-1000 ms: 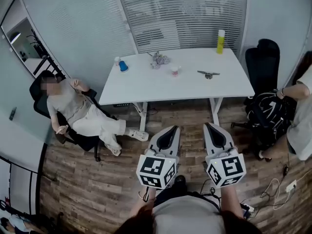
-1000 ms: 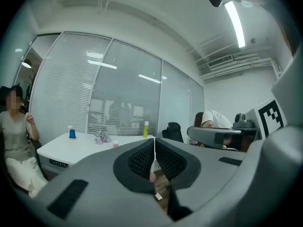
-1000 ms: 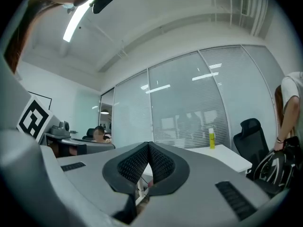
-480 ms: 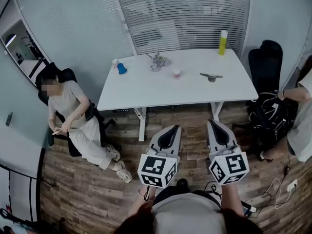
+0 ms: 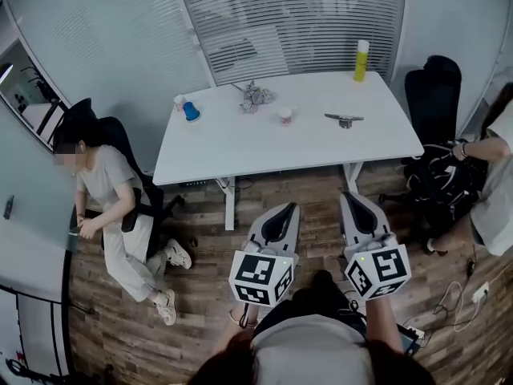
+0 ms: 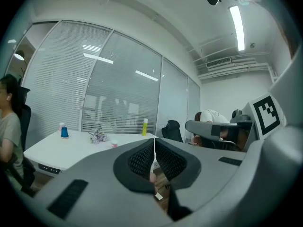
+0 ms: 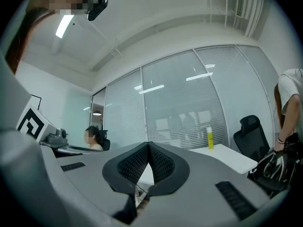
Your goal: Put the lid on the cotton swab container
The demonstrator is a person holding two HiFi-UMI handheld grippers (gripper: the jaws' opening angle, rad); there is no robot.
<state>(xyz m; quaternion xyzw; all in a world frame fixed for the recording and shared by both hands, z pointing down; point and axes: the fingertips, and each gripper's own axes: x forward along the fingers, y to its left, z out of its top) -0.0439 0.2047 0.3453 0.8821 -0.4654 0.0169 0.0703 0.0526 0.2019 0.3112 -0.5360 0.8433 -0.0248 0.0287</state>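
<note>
- The left gripper (image 6: pixel 154 144) has its fingers (image 6: pixel 137 160) pressed together tip to tip, with nothing between them.
- The right gripper (image 7: pixel 148 145) is the same: its fingers (image 7: pixel 163 163) meet at the tips and carry nothing.
- In the head view both grippers are held level, side by side over the wooden floor (image 5: pixel 200 295), pointing toward the white bench (image 5: pixel 240 147) and well apart from it.
- A small pink-and-white container (image 5: pixel 286 115) stands near the middle of the bench, far from both grippers; it is too small to tell whether a lid is on it.
- Also on the bench are a blue cup (image 5: pixel 191 111) at the left end, a crumpled bundle (image 5: pixel 256 96) toward the back, a dark flat object (image 5: pixel 343 120) to the right and a yellow bottle (image 5: pixel 362 60) at the far right corner.
- A seated person (image 5: pixel 112 207) is left of the bench; a black chair (image 5: pixel 433 95) and another person (image 5: pixel 493 191) are to its right.
</note>
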